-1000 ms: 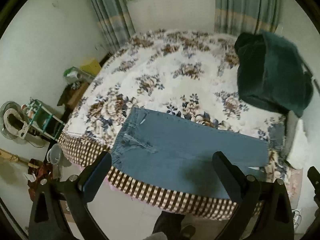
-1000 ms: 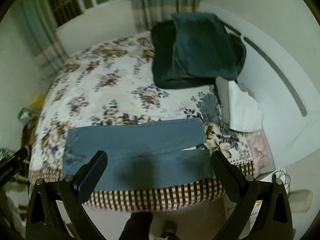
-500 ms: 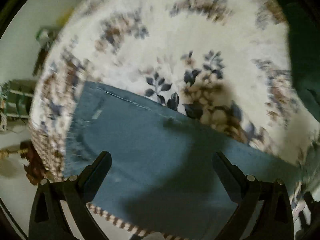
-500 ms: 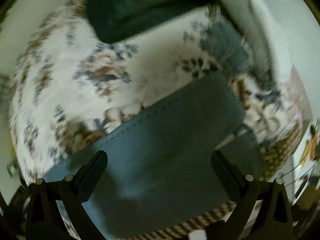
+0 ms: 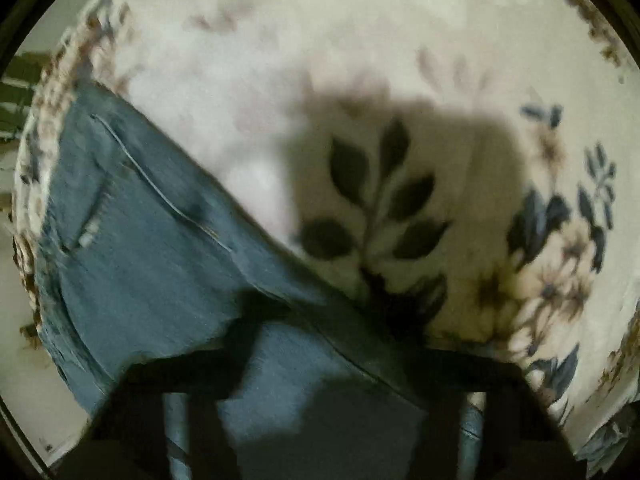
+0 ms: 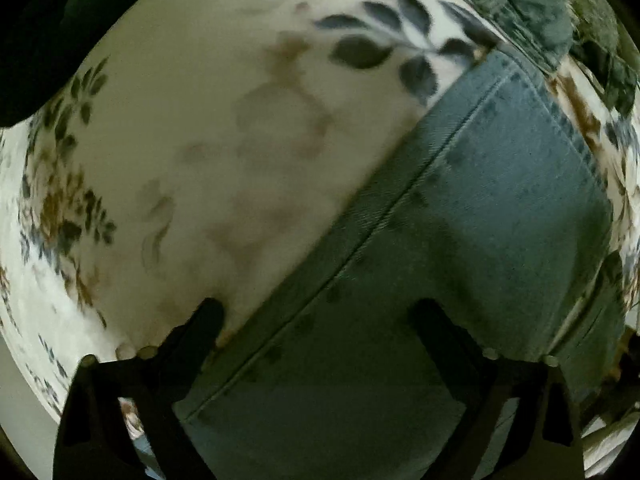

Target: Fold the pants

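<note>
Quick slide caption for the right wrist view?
Right hand-held gripper, jaws just closing, straddles the hem edge of blue jeans on a floral bedspread.

The bed (image 5: 248,92), under a floral sheet, carries blue denim pants (image 5: 152,280) lying flat toward seven o'clock of the left view.

Floral bedsheet (image 5: 360,60) (white, blue leaves) spreads wide; dark blanket (image 6: 36,20) at its corner.

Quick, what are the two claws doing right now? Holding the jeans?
Left claw: just been closing, jeans edge between its jaws; too blurry to tell if it grips.
Right claw: open, just been closing, jeans between its jaws, not pinched.
</note>
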`<state>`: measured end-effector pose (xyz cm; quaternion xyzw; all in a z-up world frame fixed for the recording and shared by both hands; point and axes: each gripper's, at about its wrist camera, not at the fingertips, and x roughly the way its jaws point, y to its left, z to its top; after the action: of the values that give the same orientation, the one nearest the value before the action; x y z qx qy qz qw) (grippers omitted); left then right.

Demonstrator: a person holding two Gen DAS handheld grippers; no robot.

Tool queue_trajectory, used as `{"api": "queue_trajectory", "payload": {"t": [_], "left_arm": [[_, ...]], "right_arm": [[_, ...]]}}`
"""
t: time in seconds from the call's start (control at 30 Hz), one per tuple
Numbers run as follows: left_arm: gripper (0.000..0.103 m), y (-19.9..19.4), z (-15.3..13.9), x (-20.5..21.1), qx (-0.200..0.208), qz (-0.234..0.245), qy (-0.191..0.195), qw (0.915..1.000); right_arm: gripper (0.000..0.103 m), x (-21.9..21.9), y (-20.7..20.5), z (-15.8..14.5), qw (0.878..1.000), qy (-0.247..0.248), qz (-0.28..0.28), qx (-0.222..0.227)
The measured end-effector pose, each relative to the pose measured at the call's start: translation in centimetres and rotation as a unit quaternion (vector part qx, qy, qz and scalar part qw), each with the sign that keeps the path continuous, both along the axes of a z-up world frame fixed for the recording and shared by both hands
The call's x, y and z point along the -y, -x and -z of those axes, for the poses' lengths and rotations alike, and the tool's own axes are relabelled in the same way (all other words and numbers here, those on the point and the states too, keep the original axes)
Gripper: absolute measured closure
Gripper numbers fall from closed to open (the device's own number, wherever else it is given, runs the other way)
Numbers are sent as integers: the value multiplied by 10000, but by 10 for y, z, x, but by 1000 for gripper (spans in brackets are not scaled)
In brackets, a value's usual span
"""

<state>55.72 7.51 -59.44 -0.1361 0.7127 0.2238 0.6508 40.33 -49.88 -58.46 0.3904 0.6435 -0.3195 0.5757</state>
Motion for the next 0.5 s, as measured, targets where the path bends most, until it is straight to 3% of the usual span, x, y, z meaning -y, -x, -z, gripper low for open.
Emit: {"api": "queue_trajectory", "payload": {"t": [0.03, 0.07, 0.1, 0.13, 0.3, 0.4, 0.5], "left_arm": [[92, 7, -9, 0, 117, 21, 2, 9999], [98, 13, -16, 0, 229, 25, 57, 9997], [100, 20, -25, 1, 303, 25, 99, 9995], [101, 29, -34, 2, 387, 72, 125, 9991], [102, 78, -104, 7, 893, 223, 146, 9956], [102, 134, -163, 3, 1359, 143, 267, 9903], [102, 193, -197, -14, 1720, 159, 353, 9843]], "right_arm": [[37, -2, 1, -1, 10000, 51, 6, 63], [48, -4, 3, -2, 9999, 68, 10, 150], [72, -7, 5, -3, 9997, 25, 6, 243], [86, -10, 7, -4, 9996, -38, -8, 287], [94, -30, 23, -24, 9974, -49, -210, 686], [96, -49, 40, -59, 9941, -71, -387, 1007], [96, -53, 59, -90, 9901, -124, -571, 1279]]}}
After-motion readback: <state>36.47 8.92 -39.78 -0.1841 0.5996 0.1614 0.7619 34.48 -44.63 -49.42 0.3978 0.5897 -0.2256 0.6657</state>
